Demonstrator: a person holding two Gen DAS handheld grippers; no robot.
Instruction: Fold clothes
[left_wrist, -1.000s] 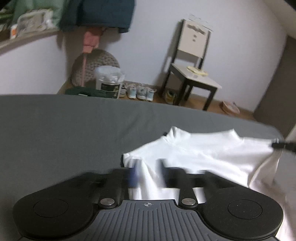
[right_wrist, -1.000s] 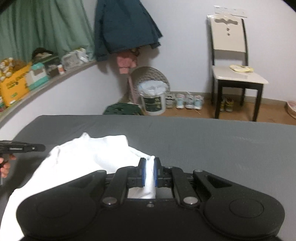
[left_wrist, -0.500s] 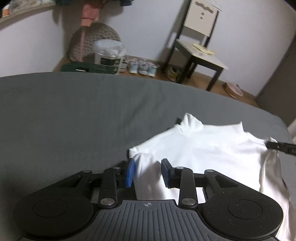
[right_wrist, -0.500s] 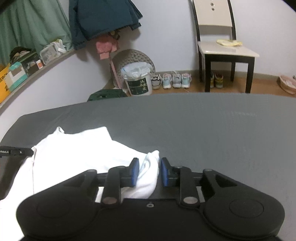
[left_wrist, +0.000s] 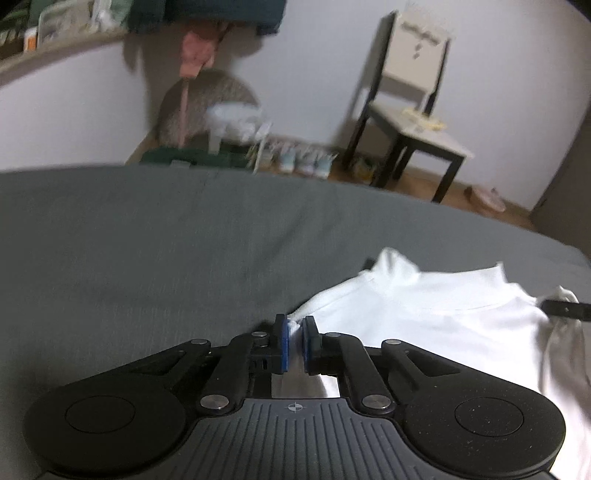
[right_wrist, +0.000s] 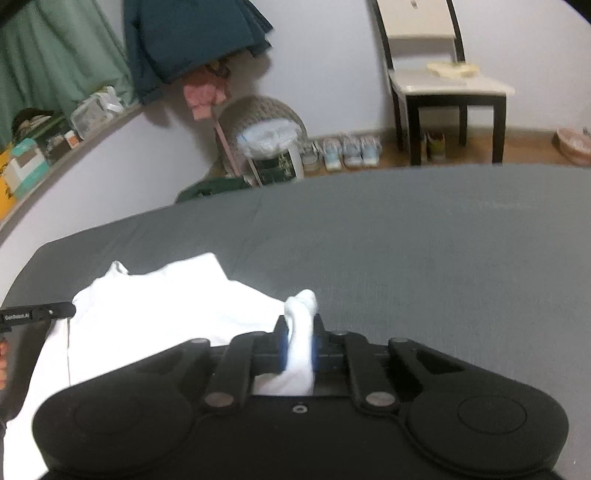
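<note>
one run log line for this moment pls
left gripper: shut on white shirt | right gripper: shut on white shirt | shirt on grey bed

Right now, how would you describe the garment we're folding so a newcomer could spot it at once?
Start from the wide grey bed filling the foreground. On it lies a white top, spread flat. It is the only white cloth on the bed, pinched at one edge by the left hand-held gripper and at the other by the right hand-held gripper.
</note>
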